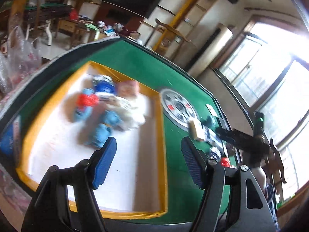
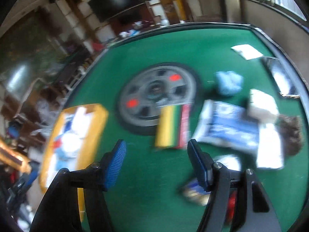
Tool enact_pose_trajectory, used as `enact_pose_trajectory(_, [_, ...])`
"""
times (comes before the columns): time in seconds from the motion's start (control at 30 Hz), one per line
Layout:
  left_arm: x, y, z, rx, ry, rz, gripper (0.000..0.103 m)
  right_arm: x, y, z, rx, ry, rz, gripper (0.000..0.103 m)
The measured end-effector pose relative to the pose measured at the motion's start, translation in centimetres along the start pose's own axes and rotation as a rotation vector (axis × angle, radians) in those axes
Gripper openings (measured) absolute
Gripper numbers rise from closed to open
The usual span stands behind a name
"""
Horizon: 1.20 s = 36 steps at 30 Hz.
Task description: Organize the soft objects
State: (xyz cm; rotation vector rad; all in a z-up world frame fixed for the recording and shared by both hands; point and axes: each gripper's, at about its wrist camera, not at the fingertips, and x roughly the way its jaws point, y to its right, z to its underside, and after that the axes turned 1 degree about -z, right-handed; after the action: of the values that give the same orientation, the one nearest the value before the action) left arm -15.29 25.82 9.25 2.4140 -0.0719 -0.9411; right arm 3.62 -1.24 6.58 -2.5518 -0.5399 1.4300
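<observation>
Both my tongs, left (image 1: 148, 162) and right (image 2: 156, 164), gape wide and empty. Soft packets (image 1: 108, 104) lie in the box (image 1: 161, 135); others, blurred, seemingly a blue pouch (image 2: 228, 83), sit beyond the round hub (image 2: 156, 96) from it. Risk: a hasty grab pinches the striped pack (image 2: 170, 127) instead.

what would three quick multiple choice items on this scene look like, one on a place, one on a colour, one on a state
1. Where do the blue and red soft packs lie?
A. in the yellow-edged box
B. on the round centre disc
C. on the floor

2. What colour is the table top?
A. red
B. green
C. white

3. How is the right gripper?
A. shut on a pack
B. shut with nothing in it
C. open with nothing in it

Answers:
1. A: the left wrist view shows them piled inside the yellow-edged box.
2. B: green felt fills the right wrist view.
3. C: its blue pads stand apart, with only bare felt between them.
</observation>
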Motion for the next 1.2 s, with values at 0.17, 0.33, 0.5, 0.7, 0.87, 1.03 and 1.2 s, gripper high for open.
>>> enact_pose_trajectory(0.17, [0.0, 2.0, 1.1, 0.046, -0.028, -0.008, 0.069, 3.3, -0.5, -1.8, -0.074, -0.034, 0.098, 0.061])
enact_pose_trajectory(0.33, [-0.8, 2.5, 1.5, 0.061, -0.026, -0.030, 0.069, 7.7, -1.2, -2.4, -0.117, -0.108, 0.199, 0.057])
enact_pose_trajectory(0.5, [-0.3, 2.8, 1.5, 0.066, -0.032, -0.041, 0.069, 7.6, -1.6, -0.7, -0.083, -0.119, 0.156, 0.033])
enact_pose_trajectory(0.7, [2.6, 4.9, 2.0, 0.102, -0.099, -0.002, 0.069, 3.9, -2.8, 6.1, -0.025, -0.224, -0.038, 0.037])
enact_pose_trajectory(0.87, [5.2, 7.8, 3.7, 0.154, -0.182, 0.032, 0.069, -1.9, -0.7, 7.7, -0.032, -0.119, -0.155, 0.056])
enact_pose_trajectory(1.03, [8.6, 11.4, 5.8, 0.229, -0.265, 0.026, 0.069, -7.8, 4.0, 7.1, -0.013, 0.072, -0.046, 0.066])
enact_pose_trajectory(1.2, [12.3, 13.9, 6.8, 0.288, -0.290, -0.053, 0.069, -10.0, 8.8, 7.5, 0.093, 0.101, -0.010, 0.066])
